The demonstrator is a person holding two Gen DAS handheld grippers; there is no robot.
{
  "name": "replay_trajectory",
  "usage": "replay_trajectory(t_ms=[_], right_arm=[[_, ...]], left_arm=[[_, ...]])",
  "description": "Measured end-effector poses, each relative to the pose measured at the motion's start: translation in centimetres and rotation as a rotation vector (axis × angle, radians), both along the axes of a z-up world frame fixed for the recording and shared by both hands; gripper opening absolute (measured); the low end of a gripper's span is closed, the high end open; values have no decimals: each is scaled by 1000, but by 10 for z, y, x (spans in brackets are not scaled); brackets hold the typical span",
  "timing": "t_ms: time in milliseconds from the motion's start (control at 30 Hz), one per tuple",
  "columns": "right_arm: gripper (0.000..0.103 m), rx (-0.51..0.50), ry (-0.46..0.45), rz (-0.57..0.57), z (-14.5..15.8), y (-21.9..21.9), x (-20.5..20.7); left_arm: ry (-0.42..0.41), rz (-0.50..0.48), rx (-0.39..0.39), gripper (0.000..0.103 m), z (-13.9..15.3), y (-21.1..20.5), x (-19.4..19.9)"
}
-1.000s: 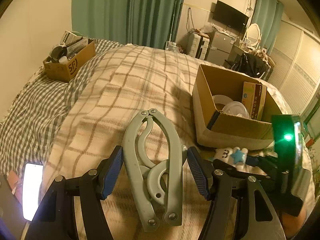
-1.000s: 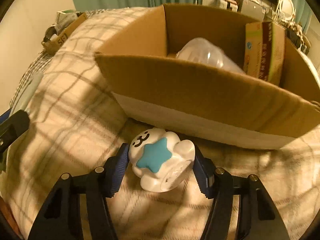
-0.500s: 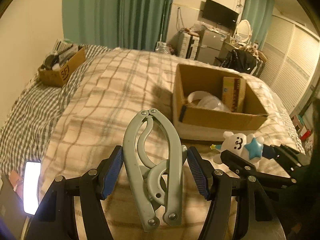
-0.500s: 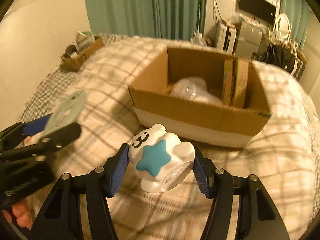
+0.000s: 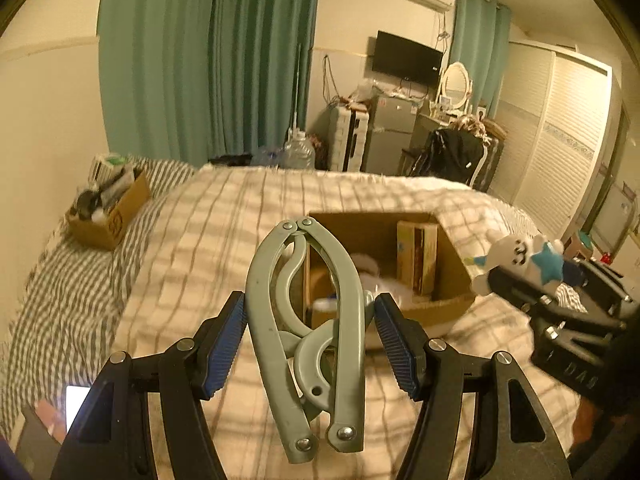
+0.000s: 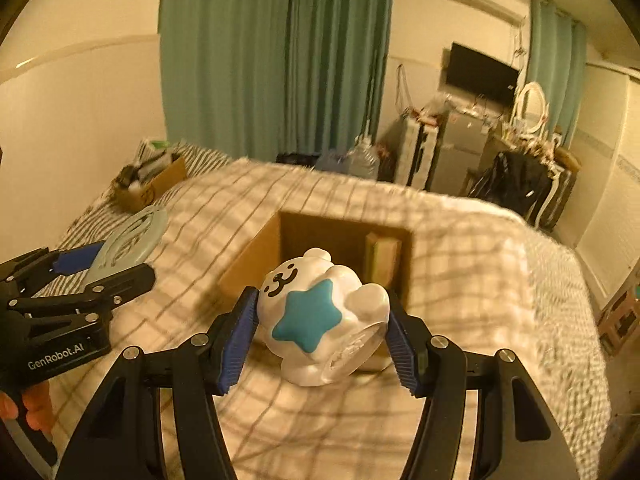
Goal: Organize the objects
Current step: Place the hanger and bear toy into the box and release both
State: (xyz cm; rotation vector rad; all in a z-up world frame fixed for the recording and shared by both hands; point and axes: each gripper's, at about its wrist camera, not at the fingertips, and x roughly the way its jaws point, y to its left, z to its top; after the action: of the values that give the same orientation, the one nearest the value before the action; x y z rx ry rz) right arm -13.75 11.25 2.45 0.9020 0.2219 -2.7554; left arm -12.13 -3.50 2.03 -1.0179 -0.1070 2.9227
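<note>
My left gripper (image 5: 306,340) is shut on a grey-green folding hanger (image 5: 304,320) and holds it in the air above the bed. My right gripper (image 6: 322,334) is shut on a white bear toy with a blue star (image 6: 316,316), also held in the air. An open cardboard box (image 5: 452,248) sits on the bed ahead; it holds a yellow carton (image 5: 416,256) and a clear plastic item. The box also shows in the right wrist view (image 6: 256,256). The left gripper with the hanger (image 6: 128,236) shows at the left of the right wrist view; the toy (image 5: 528,260) shows at the right of the left wrist view.
The bed has a plaid blanket (image 5: 240,216) over a striped sheet. A smaller cardboard box of clutter (image 5: 108,216) sits at the far left of the bed. A lit phone (image 5: 76,404) lies at the near left edge. Furniture and curtains stand beyond the bed.
Both grippers have risen well above the bed with their objects still held. The views have tilted up, and the cardboard box now lies lower and farther ahead.
</note>
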Motion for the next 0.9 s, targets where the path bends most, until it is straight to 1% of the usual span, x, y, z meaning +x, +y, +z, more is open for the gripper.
replay_trajectory(t_ms=[167, 233, 367, 467, 633, 733, 900], right_arm=[[60, 11, 44, -22, 23, 16, -21], [60, 9, 48, -22, 28, 21, -31], [60, -2, 52, -28, 36, 28, -59], [60, -6, 46, -26, 37, 30, -79], [60, 0, 22, -10, 25, 25, -117], [60, -3, -7, 5, 7, 21, -135], [60, 3, -47, 29, -19, 12, -162]], left_arm=[[32, -12, -11, 66, 17, 11, -25], [41, -21, -20, 66, 20, 17, -38], [52, -34, -43, 66, 20, 29, -64], [50, -54, -51, 66, 12, 37, -85], [19, -74, -50, 66, -11, 45, -114], [-6, -85, -43, 66, -27, 46, -130], [-21, -126, -50, 66, -49, 52, -145]])
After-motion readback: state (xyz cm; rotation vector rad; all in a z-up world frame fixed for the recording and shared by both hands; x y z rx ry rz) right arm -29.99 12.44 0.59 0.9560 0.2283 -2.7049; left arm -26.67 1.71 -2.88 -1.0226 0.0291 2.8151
